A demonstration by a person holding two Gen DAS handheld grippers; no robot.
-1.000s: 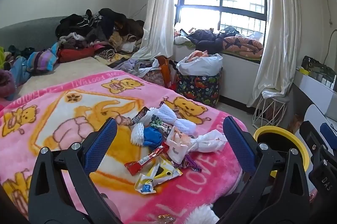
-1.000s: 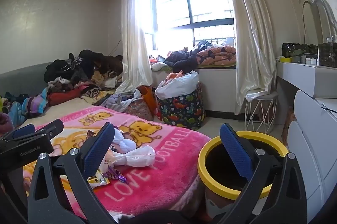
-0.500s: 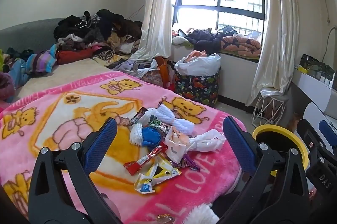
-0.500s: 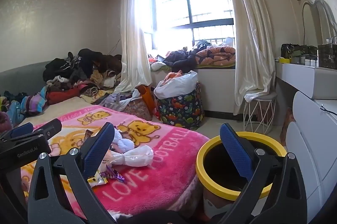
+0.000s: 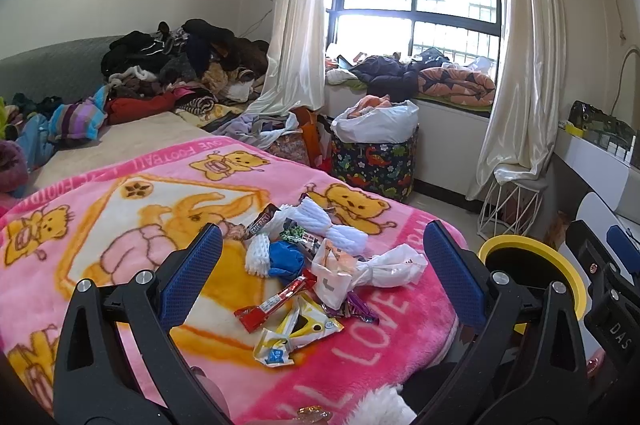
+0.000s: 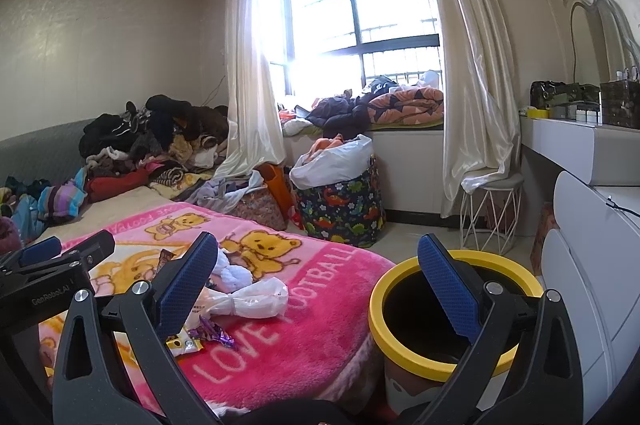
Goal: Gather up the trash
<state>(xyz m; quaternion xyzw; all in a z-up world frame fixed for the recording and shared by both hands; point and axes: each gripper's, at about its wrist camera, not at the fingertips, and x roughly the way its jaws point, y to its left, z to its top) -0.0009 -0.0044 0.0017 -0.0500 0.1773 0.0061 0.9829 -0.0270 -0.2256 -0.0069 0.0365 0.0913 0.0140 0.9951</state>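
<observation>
Left wrist view: the left gripper [image 5: 322,265] hangs above the pink cartoon blanket [image 5: 120,225] with its blue-padded fingers [image 5: 192,273] spread wide and nothing between them. The trash lies in a loose heap on the blanket, framed between the two fingers. At the near edge is a yellow and white snack wrapper [image 5: 296,337], with a red wrapper [image 5: 276,303] just behind it and a purple candy wrapper [image 5: 358,307] to its right. Behind these sit a white paper cup [image 5: 334,279], a knotted white plastic bag [image 5: 392,265], a crumpled blue wrapper [image 5: 286,259], two white foam nets [image 5: 332,221] and a dark bar wrapper [image 5: 262,221]. To the right, beside the bed, stands a yellow-rimmed trash bin [image 5: 532,253], partly hidden by the right finger. Part of the other tool shows at the right edge.

Right wrist view: the right gripper [image 6: 318,279] is also spread wide and holds nothing. Its right finger [image 6: 448,293] stands in front of the open mouth of the yellow-rimmed trash bin [image 6: 400,345], which sits beside the bed corner. Its left finger overlaps the trash heap, where the knotted white plastic bag [image 6: 256,299], the purple candy wrapper [image 6: 214,333] and a foam net [image 6: 236,273] show on the blanket [image 6: 300,337]. The left gripper's black body [image 6: 52,273] enters from the left. Farther back stand a dinosaur-print laundry basket [image 6: 340,209] and a white wire stool [image 6: 492,209].
</observation>
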